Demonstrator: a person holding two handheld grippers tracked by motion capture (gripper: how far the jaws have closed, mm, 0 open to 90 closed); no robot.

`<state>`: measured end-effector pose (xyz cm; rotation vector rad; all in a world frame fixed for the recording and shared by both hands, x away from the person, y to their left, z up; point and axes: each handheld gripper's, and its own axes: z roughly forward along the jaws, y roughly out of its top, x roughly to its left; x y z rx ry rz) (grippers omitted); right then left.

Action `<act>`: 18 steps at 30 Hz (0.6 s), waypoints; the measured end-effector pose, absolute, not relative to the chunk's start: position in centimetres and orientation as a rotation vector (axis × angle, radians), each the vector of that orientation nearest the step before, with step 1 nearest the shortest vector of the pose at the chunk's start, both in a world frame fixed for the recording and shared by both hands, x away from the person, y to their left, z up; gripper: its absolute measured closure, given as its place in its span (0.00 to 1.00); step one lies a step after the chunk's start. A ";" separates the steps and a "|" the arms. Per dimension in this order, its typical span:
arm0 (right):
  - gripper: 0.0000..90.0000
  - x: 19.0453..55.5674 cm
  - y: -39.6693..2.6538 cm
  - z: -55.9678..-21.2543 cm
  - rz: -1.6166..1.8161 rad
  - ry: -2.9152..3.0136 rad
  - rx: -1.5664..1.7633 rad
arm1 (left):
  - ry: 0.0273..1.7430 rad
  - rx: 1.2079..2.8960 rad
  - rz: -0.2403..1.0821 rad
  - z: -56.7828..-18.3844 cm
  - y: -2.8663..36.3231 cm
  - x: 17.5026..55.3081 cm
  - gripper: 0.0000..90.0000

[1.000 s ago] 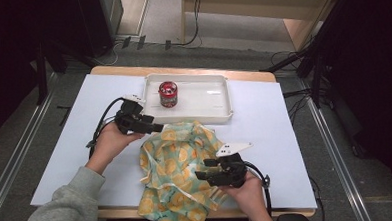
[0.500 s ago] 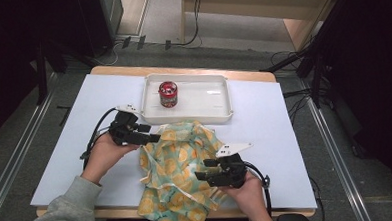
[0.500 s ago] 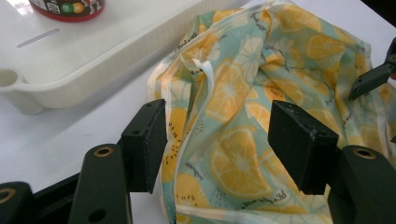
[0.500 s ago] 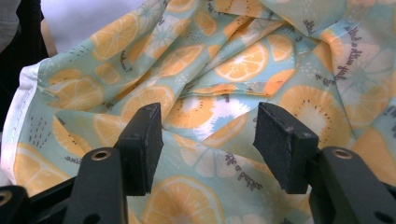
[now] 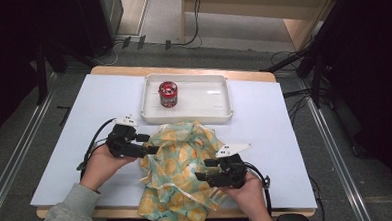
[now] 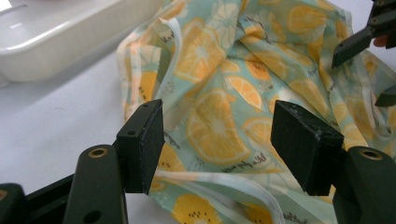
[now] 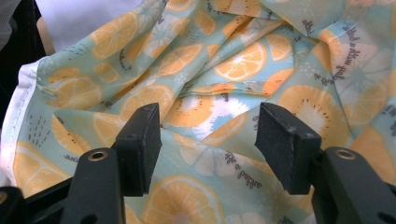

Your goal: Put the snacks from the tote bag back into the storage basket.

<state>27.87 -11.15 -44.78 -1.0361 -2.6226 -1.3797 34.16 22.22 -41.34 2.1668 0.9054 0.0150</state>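
Note:
A crumpled cloth [image 5: 181,166] printed with orange slices on pale green, with white ties, lies on the table's near half and hangs over the front edge. My left gripper [image 5: 153,148] is at the cloth's left edge. Its jaws have just been opening and stand wide apart over the fabric [image 6: 219,93] without pressing on it. My right gripper [image 5: 202,174] hovers low over the cloth's right side, open, with folds of fabric [image 7: 233,60] beyond its jaws. In the left gripper view [image 6: 217,140] the right gripper [image 6: 357,79] shows at the upper right.
A white tray [image 5: 189,117] stands at the back middle of the white table [image 5: 61,161], just behind the cloth, with a red can [image 5: 168,93] upright in its left part. The tray's wall [image 6: 60,32] is close to my left gripper. Cables trail from both grippers.
My left hand has slid toward the near side and in to the cloth's left edge. The right hand has stayed where it was. The cloth lies much as before.

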 end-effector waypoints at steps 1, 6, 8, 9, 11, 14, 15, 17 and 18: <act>0.46 27.9 -11.1 -44.8 -1.379 -2.623 -1.037 | 0.900 2.166 0.016 -41.4 22.2 34.0 0.39; 0.45 27.9 -11.1 -44.8 -1.379 -2.621 -1.036 | 0.892 2.173 0.003 -41.4 22.0 33.8 0.39; 0.45 27.9 -11.2 -44.8 -1.379 -2.620 -1.036 | 0.890 2.174 -0.007 -41.5 22.0 33.7 0.39; 0.45 27.9 -11.2 -44.8 -1.378 -2.619 -1.036 | 0.889 2.177 -0.008 -41.6 22.0 33.7 0.39; 0.45 27.9 -11.2 -44.8 -1.377 -2.620 -1.036 | 0.887 2.177 -0.010 -41.7 22.0 33.8 0.39; 0.44 27.9 -11.2 -44.8 -1.375 -2.619 -1.036 | 0.882 2.174 -0.019 -41.7 22.0 33.8 0.39; 0.44 27.9 -11.2 -44.8 -1.374 -2.619 -1.037 | 0.881 2.173 -0.016 -41.6 22.1 33.8 0.39; 0.44 28.0 -11.2 -44.8 -1.374 -2.619 -1.037 | 0.883 2.162 -0.019 -41.5 22.3 33.8 0.39; 0.44 28.0 -11.2 -44.8 -1.374 -2.620 -1.039 | 0.885 2.157 -0.020 -41.5 22.4 33.9 0.38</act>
